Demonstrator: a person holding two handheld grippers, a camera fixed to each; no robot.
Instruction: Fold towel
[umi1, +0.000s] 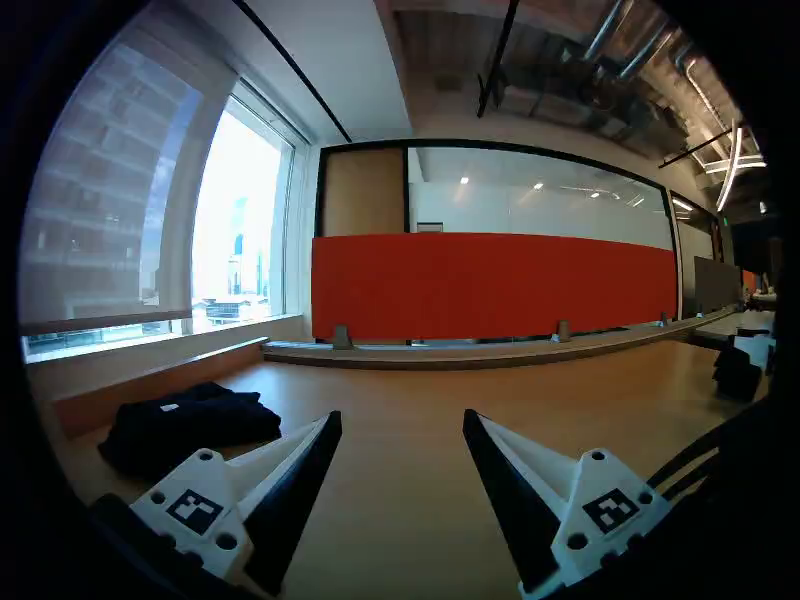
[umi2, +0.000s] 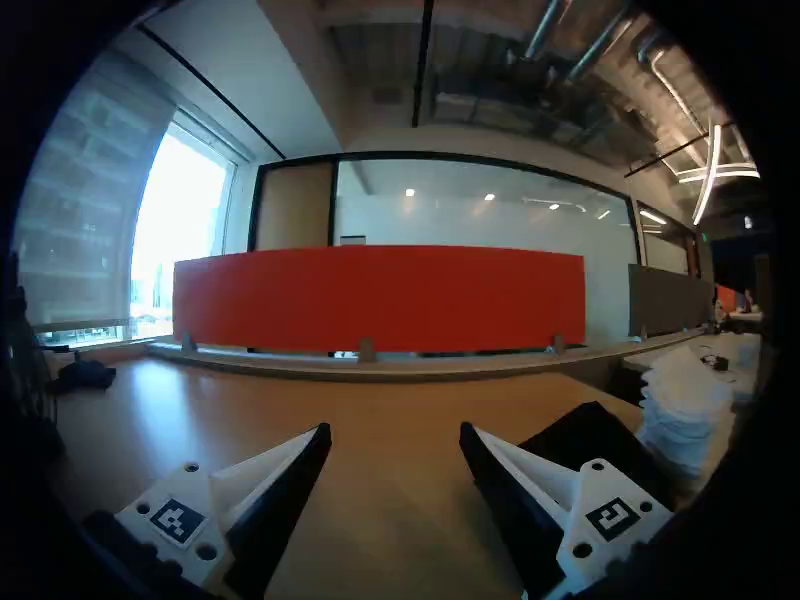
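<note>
Spread and empty, left claw (umi1: 401, 415) and right claw (umi2: 395, 428) hover above the desk (umi1: 420, 500); crumpled dark towel (umi1: 190, 425), likely soft and light: pinch a corner

The left claw (umi1: 401, 414) points forward and roughly level, its two white, dark-edged fingers (umi1: 285, 480) spread wide apart with the tips angled slightly inward. The right claw (umi2: 395, 428) is posed the same way, fingers parted wide. Each finger carries a square black-and-white marker (umi1: 195, 510) near its base.
</note>
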